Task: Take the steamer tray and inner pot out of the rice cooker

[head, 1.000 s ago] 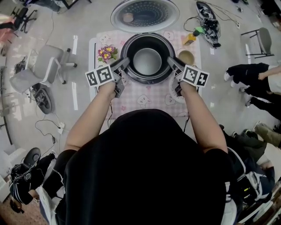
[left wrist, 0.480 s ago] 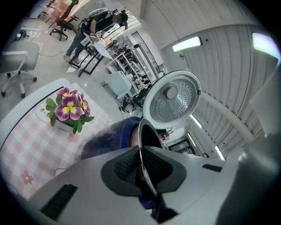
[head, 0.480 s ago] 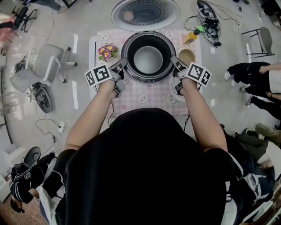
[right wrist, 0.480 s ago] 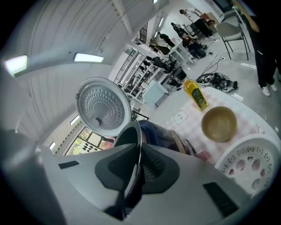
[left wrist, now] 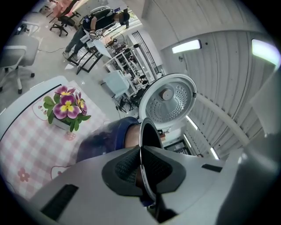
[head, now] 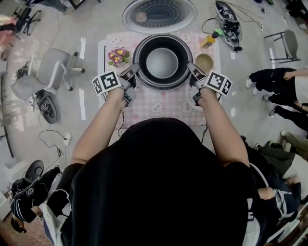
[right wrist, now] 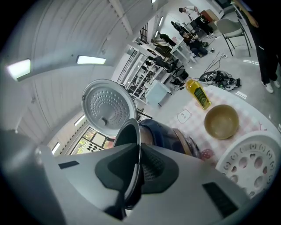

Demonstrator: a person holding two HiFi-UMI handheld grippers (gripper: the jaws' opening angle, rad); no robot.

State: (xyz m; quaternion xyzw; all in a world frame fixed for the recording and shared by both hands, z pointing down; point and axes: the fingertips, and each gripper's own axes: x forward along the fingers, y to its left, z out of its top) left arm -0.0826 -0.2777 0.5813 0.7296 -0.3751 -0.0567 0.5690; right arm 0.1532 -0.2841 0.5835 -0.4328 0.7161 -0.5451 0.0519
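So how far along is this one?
Done: lid open, tray on the table beside the cooker. In hand: left gripper and right gripper have just closed on opposite sides of the pot rim. Left: lifting the pot out; it sits in the cooker.

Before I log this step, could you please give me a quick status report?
Left gripper and right gripper just closed on inner pot rim. Pot in rice cooker, lid open. Steamer tray already out, beside cooker. Nothing over pot.

No text, label, brand or number can be read anywhere.
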